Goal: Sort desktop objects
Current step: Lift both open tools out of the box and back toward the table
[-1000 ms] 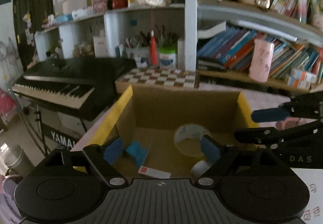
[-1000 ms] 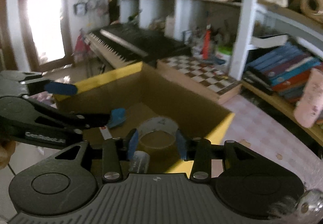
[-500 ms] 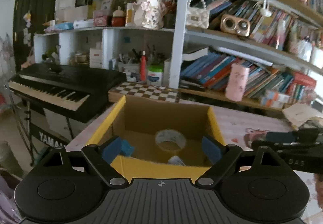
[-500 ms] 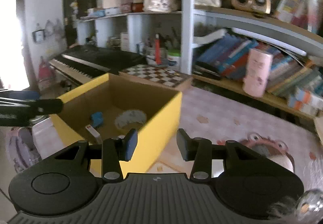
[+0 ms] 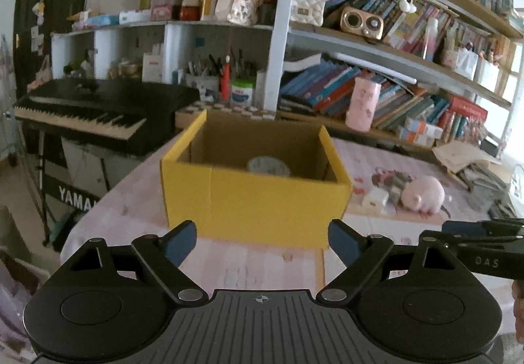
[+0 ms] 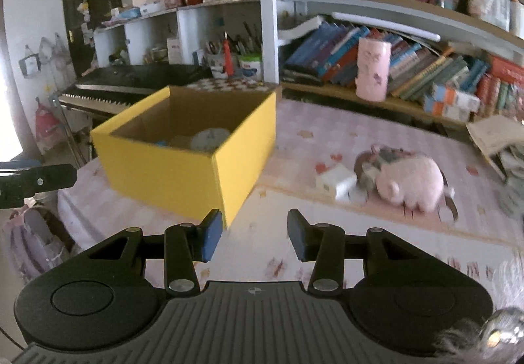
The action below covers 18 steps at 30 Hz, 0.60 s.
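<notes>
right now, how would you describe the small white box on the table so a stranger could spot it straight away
Start at the big yellow cardboard box on the pink patterned tablecloth, then look to its right in the right wrist view for the pink plush pig lying on its side. The small white box sits just left of the pig. It is the only white, hard-edged, blocky thing there.

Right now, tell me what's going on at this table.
A person is sorting desk items into a yellow box with a handheld gripper in each hand. Both the left gripper and the right gripper are empty and open, short of the box. A tape roll already lies inside. A small white box and a pink plush pig are on the pink tablecloth, not yet put away.
</notes>
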Each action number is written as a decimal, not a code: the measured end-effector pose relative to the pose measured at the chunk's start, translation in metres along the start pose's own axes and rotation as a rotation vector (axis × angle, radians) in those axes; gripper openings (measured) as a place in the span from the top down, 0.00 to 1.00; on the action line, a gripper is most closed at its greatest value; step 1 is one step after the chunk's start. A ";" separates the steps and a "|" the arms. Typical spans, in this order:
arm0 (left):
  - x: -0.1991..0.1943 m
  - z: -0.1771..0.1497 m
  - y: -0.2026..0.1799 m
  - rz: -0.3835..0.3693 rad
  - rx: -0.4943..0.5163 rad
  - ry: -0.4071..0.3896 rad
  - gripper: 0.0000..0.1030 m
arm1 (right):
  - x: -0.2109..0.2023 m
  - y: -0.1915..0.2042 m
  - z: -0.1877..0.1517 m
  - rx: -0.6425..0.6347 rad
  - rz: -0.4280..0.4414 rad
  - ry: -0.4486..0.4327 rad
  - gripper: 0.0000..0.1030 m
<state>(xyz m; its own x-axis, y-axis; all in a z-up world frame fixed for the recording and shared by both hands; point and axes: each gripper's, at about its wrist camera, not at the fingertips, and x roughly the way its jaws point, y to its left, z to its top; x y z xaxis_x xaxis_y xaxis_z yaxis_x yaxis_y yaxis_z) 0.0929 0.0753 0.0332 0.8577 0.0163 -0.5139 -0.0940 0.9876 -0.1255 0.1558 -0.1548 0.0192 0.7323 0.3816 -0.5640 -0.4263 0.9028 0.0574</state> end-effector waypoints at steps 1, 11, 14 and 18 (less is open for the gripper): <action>-0.003 -0.003 0.000 -0.005 0.000 0.007 0.13 | -0.005 0.002 -0.006 0.004 -0.008 0.006 0.59; -0.025 -0.036 -0.012 -0.103 0.066 0.067 0.13 | -0.051 0.014 -0.064 0.096 -0.095 0.053 0.59; -0.027 -0.046 -0.019 -0.130 0.079 0.084 0.13 | -0.062 0.015 -0.076 0.114 -0.115 0.062 0.59; -0.029 -0.052 -0.029 -0.170 0.091 0.099 0.13 | -0.073 0.014 -0.089 0.134 -0.145 0.074 0.59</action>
<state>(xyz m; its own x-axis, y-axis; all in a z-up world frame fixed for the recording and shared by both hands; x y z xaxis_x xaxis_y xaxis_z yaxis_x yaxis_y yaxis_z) 0.0446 0.0377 0.0073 0.8028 -0.1628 -0.5736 0.0975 0.9849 -0.1430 0.0491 -0.1875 -0.0119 0.7375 0.2351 -0.6331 -0.2414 0.9673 0.0779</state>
